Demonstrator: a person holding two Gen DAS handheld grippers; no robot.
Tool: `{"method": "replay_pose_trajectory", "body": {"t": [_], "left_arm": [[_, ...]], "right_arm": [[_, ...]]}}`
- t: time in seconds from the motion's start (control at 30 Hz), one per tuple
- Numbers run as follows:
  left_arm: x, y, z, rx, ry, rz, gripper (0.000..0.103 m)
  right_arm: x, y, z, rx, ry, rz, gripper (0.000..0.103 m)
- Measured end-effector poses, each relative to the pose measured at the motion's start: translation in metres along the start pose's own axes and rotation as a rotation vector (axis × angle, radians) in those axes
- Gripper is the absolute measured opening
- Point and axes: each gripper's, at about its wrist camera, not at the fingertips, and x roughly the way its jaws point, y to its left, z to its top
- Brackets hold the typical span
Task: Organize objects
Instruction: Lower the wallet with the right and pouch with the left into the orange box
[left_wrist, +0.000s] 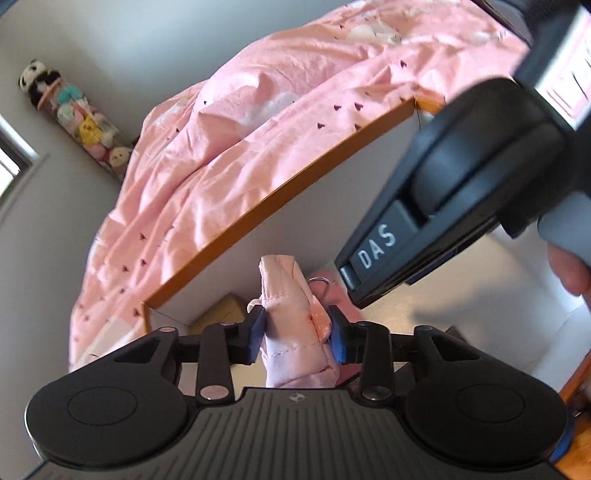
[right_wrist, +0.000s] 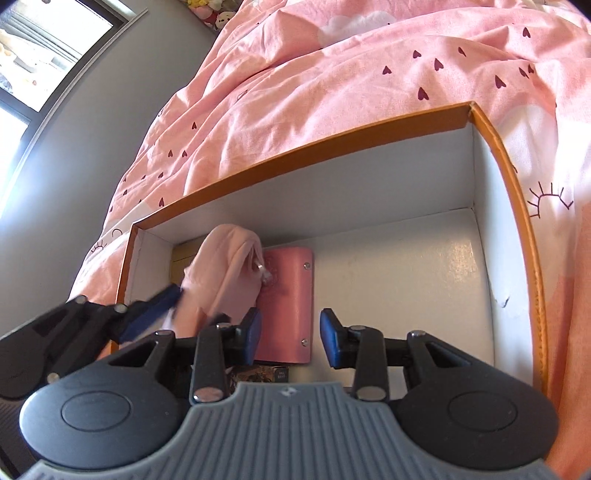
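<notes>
A soft pink quilted pouch (left_wrist: 291, 295) stands upright at the left end of an orange-rimmed white box (right_wrist: 332, 144). My left gripper (left_wrist: 297, 328) straddles it, blue pads beside its flanks, and the fabric shows no pinch. In the right wrist view the left gripper (right_wrist: 190, 314) is blurred at the pouch (right_wrist: 225, 266). A pink snap card holder (right_wrist: 290, 280) lies flat on the box floor beside the pouch. My right gripper (right_wrist: 291, 336) hovers open above the card holder with nothing between its fingers.
The box rim (left_wrist: 280, 192) lies against a rumpled pink heart-print duvet (right_wrist: 369, 81). A tan item (left_wrist: 218, 314) sits in the box's left corner and a dark item (right_wrist: 258, 373) near its front. The box's right half (right_wrist: 406, 280) is bare. A plush-toy tube (left_wrist: 74, 114) leans on the wall.
</notes>
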Motion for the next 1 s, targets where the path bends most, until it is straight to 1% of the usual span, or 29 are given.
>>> {"method": "replay_pose_trajectory", "body": {"t": [0.07,0.1,0.13,0.23,0.3,0.37,0.43,0.53,0.57,0.6,0.67,0.8,0.83,0.87,0.9,0.93,0.97,1.0], "left_arm": [[-0.003,0.009,-0.003,-0.037,-0.017,-0.055,0.053],[-0.004,0.014,-0.005,-0.063,-0.022,-0.095,0.058],[-0.006,0.020,-0.007,-0.098,-0.029,-0.154,0.062],[-0.010,0.037,-0.014,-0.205,-0.024,-0.334,0.063],[-0.010,0.048,-0.016,-0.267,-0.008,-0.397,0.063],[-0.012,0.053,-0.019,-0.287,-0.004,-0.415,0.063],[-0.012,0.054,-0.022,-0.274,0.010,-0.395,0.063],[-0.009,0.053,-0.025,-0.252,0.026,-0.358,0.063],[-0.006,0.054,-0.026,-0.257,0.036,-0.358,0.063],[-0.003,0.054,-0.027,-0.263,0.047,-0.362,0.063],[0.004,0.056,-0.028,-0.281,0.066,-0.372,0.063],[0.015,0.059,-0.032,-0.315,0.096,-0.412,0.059],[0.017,0.060,-0.032,-0.324,0.099,-0.424,0.058],[0.018,0.061,-0.033,-0.330,0.103,-0.426,0.057],[0.020,0.063,-0.034,-0.337,0.103,-0.439,0.053],[0.021,0.065,-0.035,-0.346,0.109,-0.446,0.047],[0.021,0.066,-0.035,-0.350,0.117,-0.448,0.039],[0.021,0.068,-0.036,-0.349,0.122,-0.453,0.027]], "right_arm": [[0.001,-0.002,0.000,0.005,0.000,0.001,0.038],[0.001,-0.003,0.000,0.008,0.000,0.001,0.038],[0.000,-0.003,0.000,0.012,0.000,0.001,0.038],[-0.003,-0.004,0.001,0.020,-0.005,0.008,0.038],[-0.005,-0.003,0.002,0.014,-0.015,0.009,0.038],[-0.005,-0.003,0.003,0.011,-0.012,0.012,0.038],[-0.001,-0.004,0.003,0.010,0.002,0.009,0.038],[0.005,-0.008,0.002,0.021,0.022,-0.030,0.040],[0.007,-0.010,0.002,0.025,0.026,-0.033,0.043],[0.009,-0.011,0.002,0.028,0.034,-0.028,0.050],[0.015,-0.015,0.002,0.040,0.059,-0.020,0.055],[0.030,-0.020,0.002,0.073,0.094,-0.012,0.055],[0.032,-0.020,0.003,0.078,0.096,0.001,0.052],[0.034,-0.020,0.003,0.074,0.097,0.018,0.039],[0.035,-0.017,0.004,0.057,0.094,0.024,0.037],[0.034,-0.012,0.004,0.018,0.081,0.015,0.035],[0.033,-0.006,0.004,-0.028,0.067,0.010,0.030],[0.032,0.000,0.004,-0.073,0.049,0.011,0.026]]}}
